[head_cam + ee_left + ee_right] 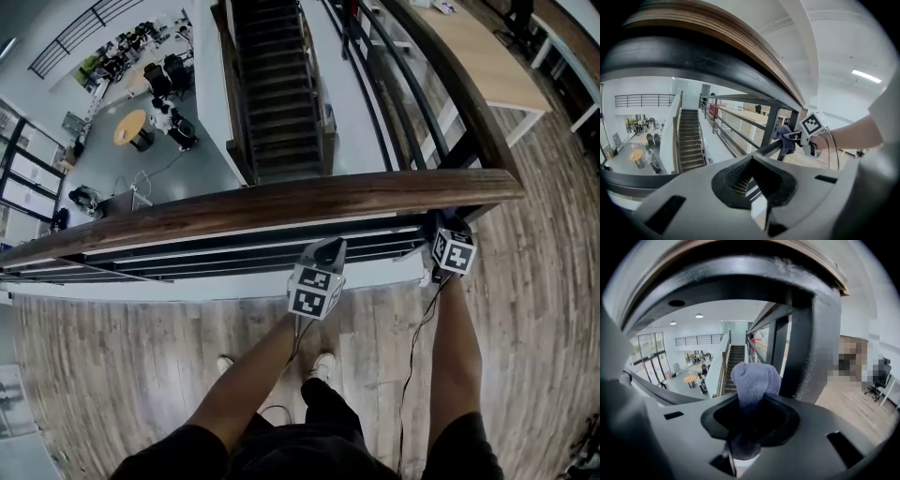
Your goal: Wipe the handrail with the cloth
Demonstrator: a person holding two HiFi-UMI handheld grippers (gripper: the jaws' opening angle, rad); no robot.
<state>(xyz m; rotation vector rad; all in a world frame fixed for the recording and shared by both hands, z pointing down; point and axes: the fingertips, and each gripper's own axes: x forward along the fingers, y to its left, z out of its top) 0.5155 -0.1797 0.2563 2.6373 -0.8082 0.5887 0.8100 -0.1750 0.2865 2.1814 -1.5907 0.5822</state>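
Note:
The wooden handrail runs left to right over black metal bars and ends at a corner post. My right gripper sits just under the rail by that corner, shut on a blue-grey cloth that sticks out past its jaws. In the right gripper view the rail's dark underside arches close overhead and the post stands right beside the cloth. My left gripper hangs lower, in front of the bars near the middle, shut and holding nothing. From the left gripper view I see the right gripper and the cloth.
Beyond the railing is a drop to a lower floor with round tables and chairs, and a dark staircase leading down. A light wooden table stands at the upper right. My feet are on plank flooring, and cables trail from the grippers.

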